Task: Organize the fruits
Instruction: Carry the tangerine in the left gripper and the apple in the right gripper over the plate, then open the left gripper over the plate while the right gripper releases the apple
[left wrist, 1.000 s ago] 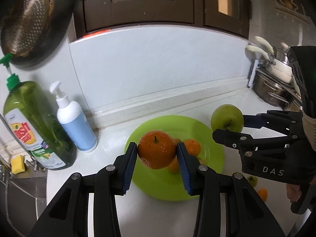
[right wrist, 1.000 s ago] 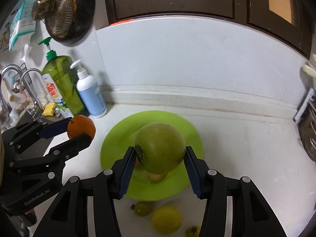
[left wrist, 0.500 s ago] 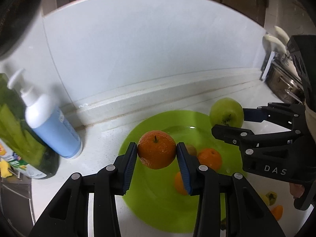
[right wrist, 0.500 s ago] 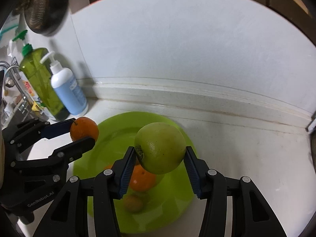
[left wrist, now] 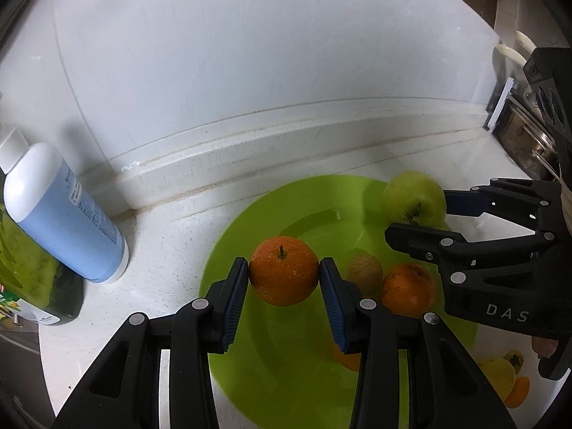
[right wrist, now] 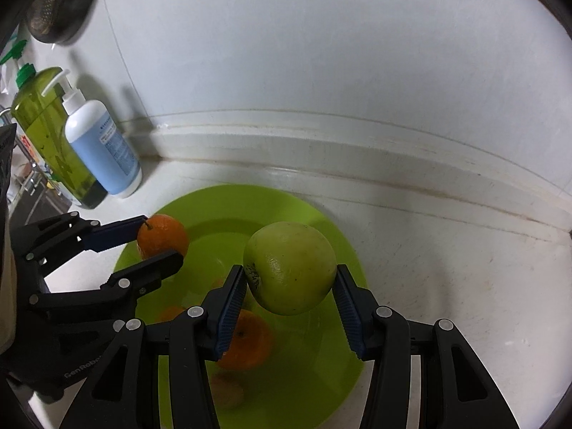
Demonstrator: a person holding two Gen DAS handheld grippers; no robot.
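Left claw (left wrist: 284, 275) pinches an orange (left wrist: 283, 275), right claw (right wrist: 290, 279) a green apple (right wrist: 290, 272), above the plate (left wrist: 250, 357), bottles (left wrist: 64, 214) alongside

Both wrist views close, overlapping on green plate (left wrist: 250, 236)

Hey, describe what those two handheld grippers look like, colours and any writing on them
Both are black plastic linkage frames dotted with silver rivets, each ending in two fingers faced with ribbed blue pads. The right gripper carries white "DAS" lettering on its body; the left gripper reads "GenRobot", partly cut off. No cables or sleeves are clearly visible.
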